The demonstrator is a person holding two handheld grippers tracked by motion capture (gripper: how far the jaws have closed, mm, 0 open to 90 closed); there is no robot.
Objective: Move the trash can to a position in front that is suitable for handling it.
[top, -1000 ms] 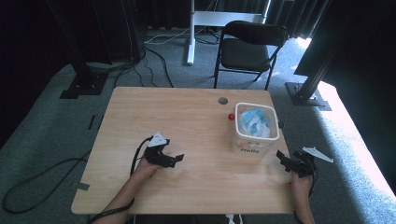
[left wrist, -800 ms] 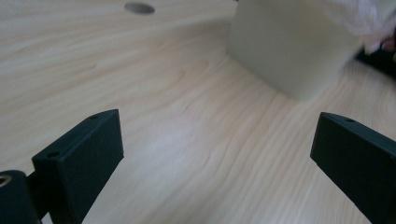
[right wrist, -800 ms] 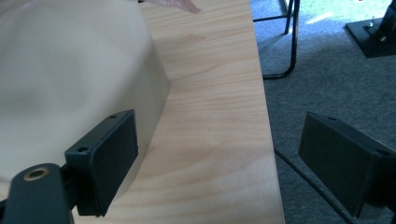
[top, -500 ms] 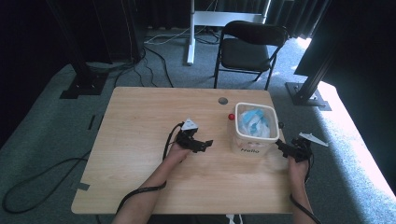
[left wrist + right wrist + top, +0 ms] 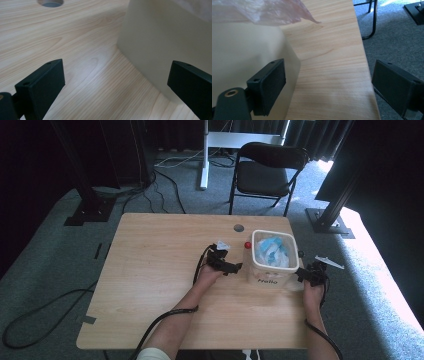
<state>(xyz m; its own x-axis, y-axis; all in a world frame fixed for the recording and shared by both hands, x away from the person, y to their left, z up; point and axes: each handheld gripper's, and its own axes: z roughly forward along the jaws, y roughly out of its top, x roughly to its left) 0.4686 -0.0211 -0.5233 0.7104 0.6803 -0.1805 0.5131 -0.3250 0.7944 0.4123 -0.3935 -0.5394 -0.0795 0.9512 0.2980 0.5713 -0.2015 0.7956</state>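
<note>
On the wooden bench [image 5: 150, 285] we are bringing both hand-held grippers in — the left hand-held gripper [image 5: 231, 267] and the right hand-held gripper [image 5: 303, 274], jaws spread wide and empty — flanking the white bin [image 5: 271, 272] near the right edge. We should be closing squarely on opposite walls, low and level, avoiding the plastic liner [image 5: 262, 11].

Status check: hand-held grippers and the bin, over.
Left hand-held gripper open, at the bin's left side. Right hand-held gripper open, at its right side. White bin upright, ungrasped. Red ball beside it.
</note>
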